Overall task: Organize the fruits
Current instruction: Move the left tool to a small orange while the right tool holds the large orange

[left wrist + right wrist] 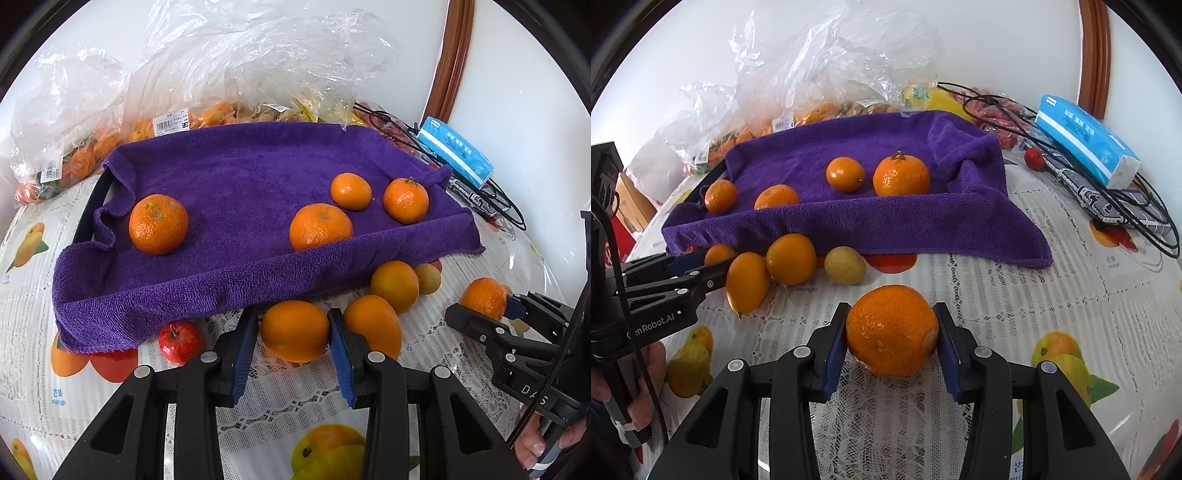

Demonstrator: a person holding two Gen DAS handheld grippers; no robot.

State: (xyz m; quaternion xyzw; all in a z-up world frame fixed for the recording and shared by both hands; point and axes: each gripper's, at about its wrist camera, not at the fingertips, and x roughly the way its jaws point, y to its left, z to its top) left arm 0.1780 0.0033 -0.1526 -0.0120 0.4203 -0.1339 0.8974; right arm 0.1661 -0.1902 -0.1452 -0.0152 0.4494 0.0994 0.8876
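Observation:
A tray lined with a purple towel [236, 177] [849, 147] holds several oranges [158, 223] [901, 175]. My left gripper [293, 332] is shut on a smooth orange [295, 330] on the table, just in front of the tray. It also shows in the right wrist view [718, 254]. My right gripper [892, 332] is shut on a rough-skinned orange [892, 328] on the tablecloth right of the loose fruit; it also shows in the left wrist view [484, 297]. More oranges [393, 286] [790, 258], a small yellowish fruit [846, 265] and a small red apple [181, 341] lie loose along the tray's front.
Clear plastic bags of fruit [229, 74] [820, 66] stand behind the tray. A blue tissue pack [456, 151] [1086, 147] and black cables [1108, 199] lie at the right. A fruit-print tablecloth [1015, 314] covers the table. A wooden frame [452, 59] stands by the wall.

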